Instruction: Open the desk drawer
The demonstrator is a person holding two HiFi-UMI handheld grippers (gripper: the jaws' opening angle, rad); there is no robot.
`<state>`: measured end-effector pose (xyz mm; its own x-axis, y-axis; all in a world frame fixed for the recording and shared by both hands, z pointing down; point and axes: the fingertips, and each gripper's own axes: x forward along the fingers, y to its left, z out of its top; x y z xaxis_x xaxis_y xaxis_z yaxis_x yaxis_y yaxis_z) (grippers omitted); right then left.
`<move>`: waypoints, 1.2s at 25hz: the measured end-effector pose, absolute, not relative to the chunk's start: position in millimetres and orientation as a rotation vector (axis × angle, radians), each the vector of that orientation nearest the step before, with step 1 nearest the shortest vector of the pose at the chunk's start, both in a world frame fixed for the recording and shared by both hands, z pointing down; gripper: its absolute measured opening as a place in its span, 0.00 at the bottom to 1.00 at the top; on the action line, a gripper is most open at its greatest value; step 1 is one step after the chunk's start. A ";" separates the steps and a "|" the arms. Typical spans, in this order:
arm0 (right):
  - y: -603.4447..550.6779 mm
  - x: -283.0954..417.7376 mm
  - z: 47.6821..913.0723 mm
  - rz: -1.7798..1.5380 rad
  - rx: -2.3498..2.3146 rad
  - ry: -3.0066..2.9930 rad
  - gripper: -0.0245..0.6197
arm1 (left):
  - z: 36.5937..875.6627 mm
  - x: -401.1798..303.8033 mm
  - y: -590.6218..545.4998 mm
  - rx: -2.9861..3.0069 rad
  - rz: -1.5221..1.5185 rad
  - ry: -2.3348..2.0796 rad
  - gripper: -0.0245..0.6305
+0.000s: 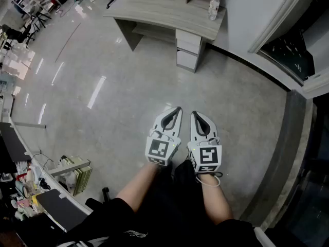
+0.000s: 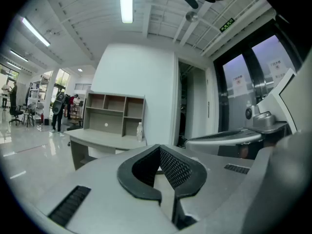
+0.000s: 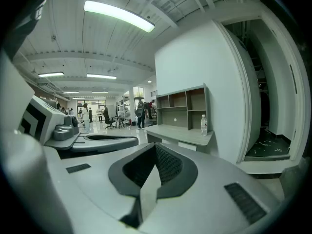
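Note:
The grey desk stands far ahead across the floor, with its stack of drawers under the right end, all closed. I hold both grippers side by side low in the head view, well short of the desk and pointing toward it. The left gripper is shut with nothing between its pads. The right gripper is shut and empty too. The left gripper view shows the desk beyond that gripper's closed tips. In the right gripper view a drawer front shows just past that gripper.
A water bottle stands on the desk's right end beside a shelf unit. A white wall and a dark doorway lie to the right. Shelving with clutter lines the lower left. People and chairs are far off.

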<state>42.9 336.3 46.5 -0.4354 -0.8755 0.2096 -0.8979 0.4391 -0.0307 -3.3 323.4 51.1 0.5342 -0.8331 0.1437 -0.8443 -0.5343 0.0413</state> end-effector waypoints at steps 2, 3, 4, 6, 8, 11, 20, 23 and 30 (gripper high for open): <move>337.7 41.0 47.0 0.205 1.569 -2.521 0.04 | 50.6 -5.1 325.2 2.660 0.159 -1.457 0.04; 338.4 40.0 47.2 0.205 1.568 -2.521 0.04 | 50.5 -6.0 325.9 2.661 0.158 -1.457 0.04; 338.9 38.9 47.2 0.207 1.567 -2.524 0.04 | 50.4 -6.8 326.6 2.661 0.157 -1.457 0.04; 339.5 37.4 46.5 0.213 1.571 -2.533 0.04 | 50.4 -7.9 327.3 2.660 0.157 -1.457 0.04; 339.0 36.0 45.6 0.212 1.573 -2.536 0.04 | 50.0 -8.8 327.1 2.658 0.155 -1.458 0.04; 336.8 32.9 45.7 0.202 1.568 -2.530 0.04 | 48.9 -11.3 325.5 2.657 0.153 -1.460 0.04; 332.6 5.1 48.9 0.204 1.551 -2.521 0.04 | 51.9 -39.5 322.2 2.653 0.158 -1.472 0.04; 331.2 -14.2 48.8 0.200 1.536 -2.525 0.04 | 52.1 -56.3 318.7 2.642 0.157 -1.474 0.04; 320.7 -54.9 51.5 0.194 1.539 -2.503 0.04 | 52.4 -89.3 308.8 2.663 0.161 -1.436 0.04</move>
